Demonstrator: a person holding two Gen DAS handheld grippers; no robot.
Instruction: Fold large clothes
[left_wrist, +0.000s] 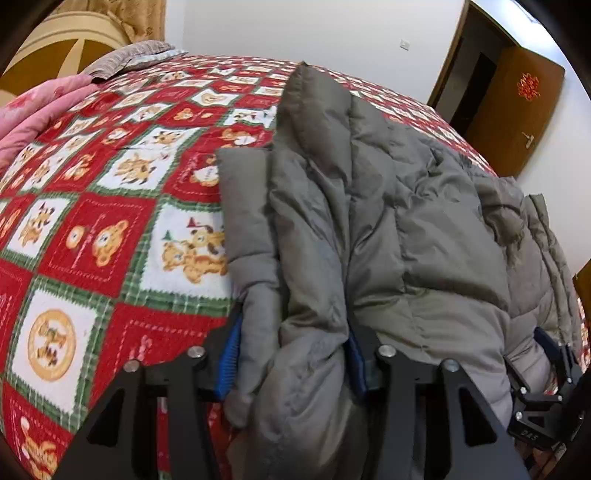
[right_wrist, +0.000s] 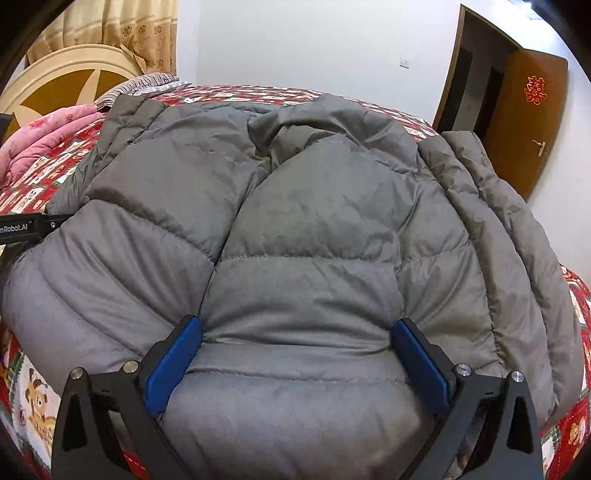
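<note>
A grey quilted down jacket (left_wrist: 388, 221) lies on a bed with a red, white and green bear-print blanket (left_wrist: 92, 229). My left gripper (left_wrist: 291, 354) is at the jacket's near left edge, its blue pads (left_wrist: 229, 354) closed around a thick bunch of the padded fabric. In the right wrist view the jacket (right_wrist: 295, 221) fills the frame. My right gripper (right_wrist: 295, 362) is at the near hem, its blue pads (right_wrist: 173, 365) pressing a wide fold of fabric between them. The right gripper also shows in the left wrist view (left_wrist: 550, 354).
A pink quilt (left_wrist: 33, 114) and a striped pillow (left_wrist: 129, 59) lie at the bed's head by a cream headboard (right_wrist: 70, 77). A brown door (right_wrist: 532, 122) stands open at the far right. The blanket's left half is bare of clothing.
</note>
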